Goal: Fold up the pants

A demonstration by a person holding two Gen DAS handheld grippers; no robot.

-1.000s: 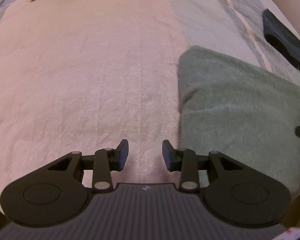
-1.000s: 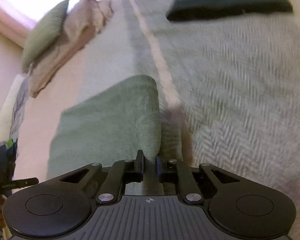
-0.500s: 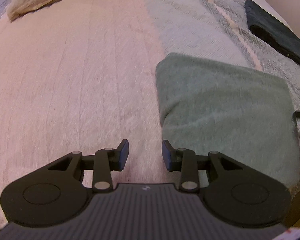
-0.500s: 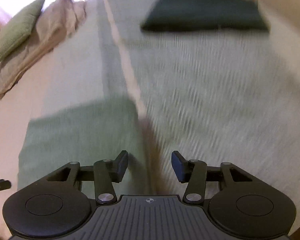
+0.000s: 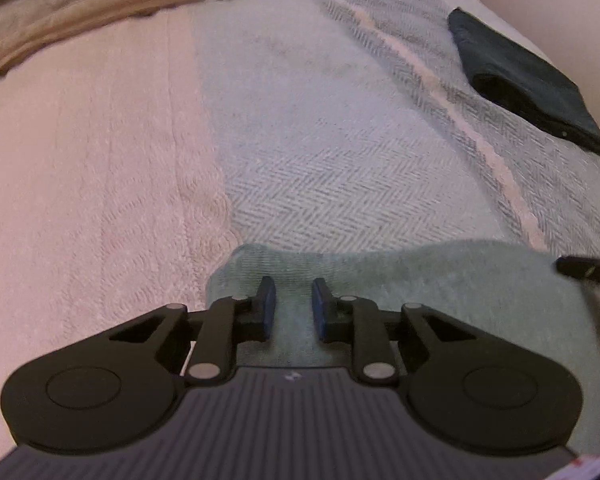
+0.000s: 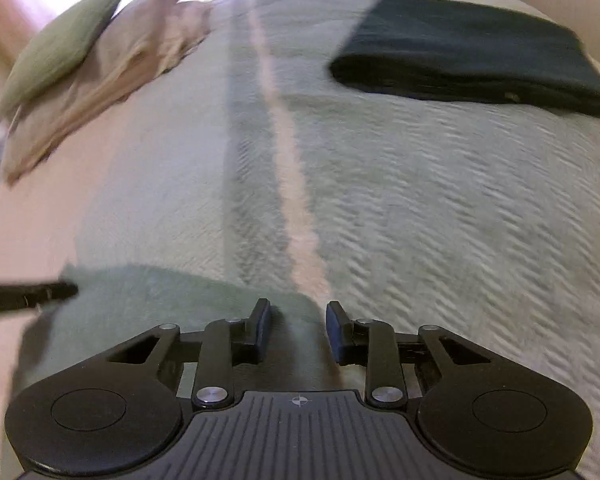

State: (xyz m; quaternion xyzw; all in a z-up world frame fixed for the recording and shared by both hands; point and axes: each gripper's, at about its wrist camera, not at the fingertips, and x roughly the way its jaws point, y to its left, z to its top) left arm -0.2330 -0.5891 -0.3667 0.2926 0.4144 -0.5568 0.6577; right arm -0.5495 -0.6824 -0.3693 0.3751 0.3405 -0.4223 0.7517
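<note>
The sage-green pants [image 5: 440,280] lie folded in a flat rectangle on the bedspread, low in both wrist views [image 6: 152,296]. My left gripper [image 5: 294,304] hovers open over the fold's left part, nothing between its fingers. My right gripper [image 6: 298,326] is open above the fold's right edge, where the pink stripe runs. Each gripper's dark tip pokes into the other's view: the right gripper's fingertip [image 5: 588,270] and the left gripper's fingertip [image 6: 28,296].
A dark folded garment [image 5: 528,80] lies at the far right of the bed [image 6: 472,68]. A beige crumpled cloth [image 5: 80,12] and a green pillow [image 6: 60,48] sit at the head of the bed. The bedspread [image 5: 100,160] is pink on the left, grey-green herringbone on the right.
My right gripper let go of the green pants' edge and opened. Both grippers moved toward me and the left one shifted right, so the fold now sits low under the fingers.
</note>
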